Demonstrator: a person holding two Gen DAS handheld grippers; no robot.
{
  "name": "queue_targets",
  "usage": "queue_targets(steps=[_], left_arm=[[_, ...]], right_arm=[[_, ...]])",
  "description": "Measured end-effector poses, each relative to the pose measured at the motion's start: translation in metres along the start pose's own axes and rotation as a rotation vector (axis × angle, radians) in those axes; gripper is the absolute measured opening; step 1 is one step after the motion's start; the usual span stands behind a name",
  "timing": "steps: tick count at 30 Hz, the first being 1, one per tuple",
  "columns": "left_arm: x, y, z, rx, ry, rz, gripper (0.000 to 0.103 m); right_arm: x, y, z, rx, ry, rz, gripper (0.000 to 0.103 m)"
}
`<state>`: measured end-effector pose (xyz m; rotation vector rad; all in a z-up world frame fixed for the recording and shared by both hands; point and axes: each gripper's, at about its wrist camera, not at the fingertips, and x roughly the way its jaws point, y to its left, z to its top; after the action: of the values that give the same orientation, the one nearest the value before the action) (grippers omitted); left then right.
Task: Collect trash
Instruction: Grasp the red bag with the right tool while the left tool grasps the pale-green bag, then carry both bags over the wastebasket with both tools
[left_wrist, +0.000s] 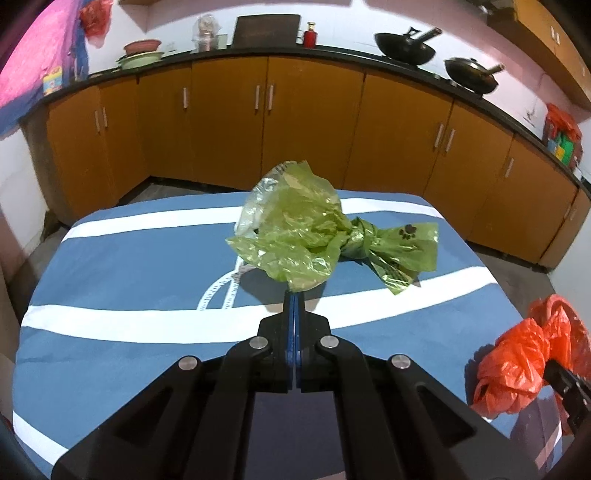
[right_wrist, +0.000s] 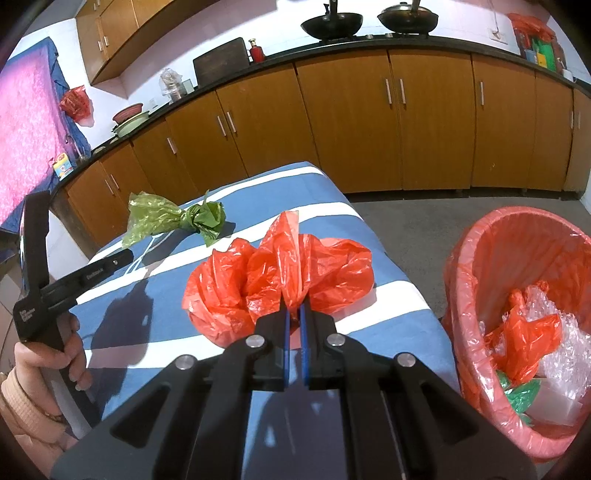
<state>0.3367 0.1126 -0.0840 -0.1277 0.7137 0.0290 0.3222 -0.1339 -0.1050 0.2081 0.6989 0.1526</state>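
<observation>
Now left hand-held gripper (left_wrist: 294, 295) pinches green bag (left_wrist: 295, 229); right (right_wrist: 294, 310) pinches red bag (right_wrist: 280, 273).

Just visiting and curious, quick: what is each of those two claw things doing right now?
Left gripper: closed, pinching the edge of the green bag.
Right gripper: closed on the red bag.

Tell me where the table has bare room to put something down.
Free: the near-left cloth, left of the green bag. Crowded: the right edge, where the red bag sits beside the bin.
</observation>
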Motion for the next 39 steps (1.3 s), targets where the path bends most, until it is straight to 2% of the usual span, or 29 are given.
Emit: queue_targets(steps=[2,3,4,6,13,18,25,30,32,34,36,37,39], left_arm=[[0.002,0.002,0.002,-0.014,0.008,-0.012,0.007],[0.002,0.002,0.002,-0.017,0.006,-0.01,0.021],[0.001,0.003,0.002,-0.023,-0.002,-0.007,0.042],[-0.004,0.002,0.0,-0.036,-0.024,-0.018,0.05],[0.002,-0.002,0.004,-0.057,-0.013,-0.029,0.052],[0.007,0.0,0.012,-0.042,-0.031,0.028,0.052],[0.026,0.007,0.034,-0.015,-0.036,0.083,0.061],[0.041,0.009,0.037,0.025,0.003,0.065,0.06],[0.046,0.012,0.036,0.029,0.019,0.063,0.047],[0.053,0.014,0.034,0.024,0.055,0.041,0.027],[0.054,0.015,0.033,0.012,0.066,0.026,0.013],[0.054,0.016,0.033,0.008,0.068,0.018,0.008],[0.054,0.016,0.033,0.008,0.07,0.004,0.003]], right_arm=[[0.0,-0.001,0.001,0.003,0.002,0.001,0.006],[0.001,-0.002,0.002,0.005,0.002,0.0,0.006],[0.001,-0.002,0.002,0.007,0.002,0.0,0.006],[0.002,-0.003,0.001,0.013,0.003,0.001,0.006],[0.004,-0.006,0.002,0.022,0.006,0.011,0.006],[0.004,-0.006,0.002,0.023,0.005,0.012,0.006],[0.003,-0.008,0.001,0.024,0.009,0.017,0.006],[0.005,-0.009,0.002,0.026,0.017,0.024,0.006],[0.005,-0.009,0.002,0.028,0.019,0.025,0.006],[0.006,-0.009,0.002,0.027,0.019,0.026,0.006],[0.006,-0.008,0.003,0.025,0.021,0.027,0.006],[0.007,-0.008,0.003,0.025,0.021,0.027,0.006],[0.007,-0.008,0.003,0.025,0.02,0.027,0.006]])
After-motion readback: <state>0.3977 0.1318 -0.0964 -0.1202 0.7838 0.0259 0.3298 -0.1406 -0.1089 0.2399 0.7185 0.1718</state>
